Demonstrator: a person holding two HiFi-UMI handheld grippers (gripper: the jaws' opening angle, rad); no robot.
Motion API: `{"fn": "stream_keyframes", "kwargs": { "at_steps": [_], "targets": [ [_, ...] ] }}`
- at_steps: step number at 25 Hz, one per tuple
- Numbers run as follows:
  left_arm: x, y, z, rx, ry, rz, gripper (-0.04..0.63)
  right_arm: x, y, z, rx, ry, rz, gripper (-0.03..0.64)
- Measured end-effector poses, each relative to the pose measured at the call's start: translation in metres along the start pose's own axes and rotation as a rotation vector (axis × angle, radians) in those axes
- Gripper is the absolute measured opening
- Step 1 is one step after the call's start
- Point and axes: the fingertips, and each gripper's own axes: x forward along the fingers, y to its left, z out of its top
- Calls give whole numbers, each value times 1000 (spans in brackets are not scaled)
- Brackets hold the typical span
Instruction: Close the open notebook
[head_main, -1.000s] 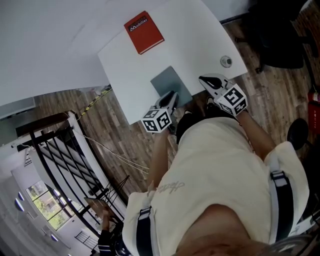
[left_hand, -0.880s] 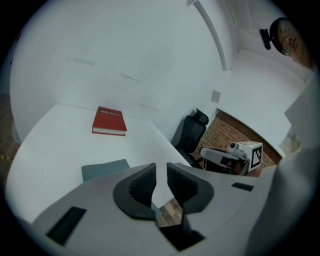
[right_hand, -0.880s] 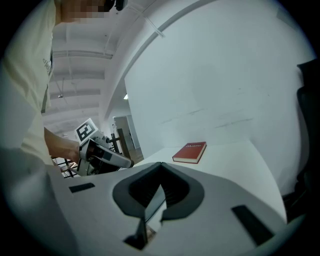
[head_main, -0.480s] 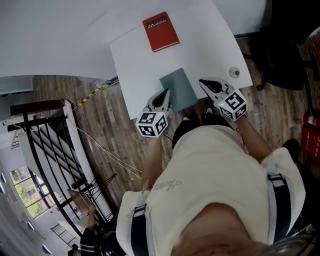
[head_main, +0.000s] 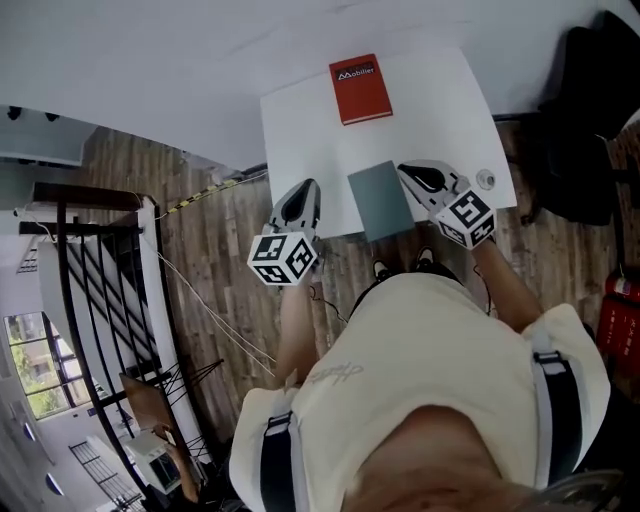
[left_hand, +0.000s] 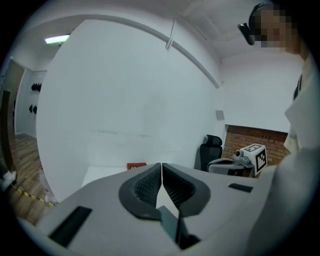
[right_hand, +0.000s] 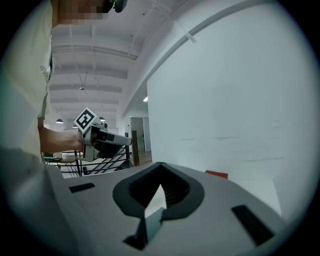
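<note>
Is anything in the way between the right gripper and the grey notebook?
Nothing visible does. The right gripper sits just beside the notebook, at its right edge, with only bare table around them. The red book lies farther back.

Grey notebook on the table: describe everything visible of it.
The grey notebook is a plain, matte blue-grey rectangle lying flat on the white table. Only one cover panel shows and no pages, so it looks closed. It sits slightly skewed, its near end reaching the table's front edge. The right gripper has its tip beside the notebook's far right corner; contact cannot be told. The red book lies apart, farther back.
</note>
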Motion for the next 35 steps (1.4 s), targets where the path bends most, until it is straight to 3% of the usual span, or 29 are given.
{"fn": "stream_keyframes", "kwargs": {
  "at_steps": [11, 17, 23, 30, 35],
  "targets": [
    [-25, 29, 72, 217, -133, 145, 25, 15, 15, 81, -150, -111, 5, 8],
    [-25, 29, 103, 197, -197, 148, 25, 16, 7, 118, -157, -165, -48, 8],
    [-30, 44, 105, 206, -190, 194, 26, 9, -2, 143, -141, -214, -95, 8],
    [-22, 47, 101, 218, -183, 189, 26, 4, -9, 138, -89, -230, -105, 8],
    [-16, 48, 87, 204, -160, 178, 26, 2, -5, 135, -117, -190, -116, 6]
  ]
}}
